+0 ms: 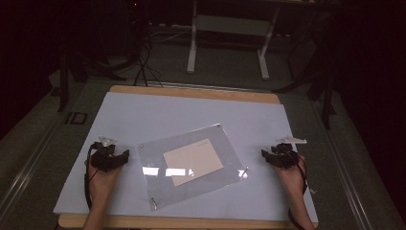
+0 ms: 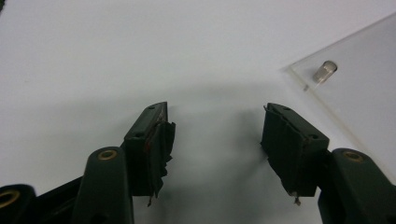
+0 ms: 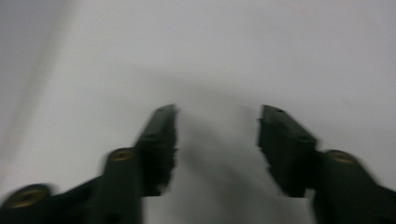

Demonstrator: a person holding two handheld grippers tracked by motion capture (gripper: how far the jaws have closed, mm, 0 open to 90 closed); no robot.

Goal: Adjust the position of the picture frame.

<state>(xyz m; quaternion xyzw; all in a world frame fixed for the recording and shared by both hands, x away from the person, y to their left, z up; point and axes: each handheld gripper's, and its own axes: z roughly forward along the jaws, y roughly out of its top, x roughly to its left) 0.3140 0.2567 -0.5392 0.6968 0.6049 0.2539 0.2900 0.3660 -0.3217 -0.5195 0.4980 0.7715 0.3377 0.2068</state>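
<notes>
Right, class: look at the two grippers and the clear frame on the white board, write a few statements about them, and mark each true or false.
1. Both the left gripper and the right gripper have their jaws apart. True.
2. The left gripper is clamped on the clear frame. False: it holds nothing; the frame's corner lies beside it.
3. A beige card lies inside the frame. True.
4. The frame lies square to the white board. False: it sits at a slant.
5. The grippers lie on opposite sides of the frame. True.
</notes>
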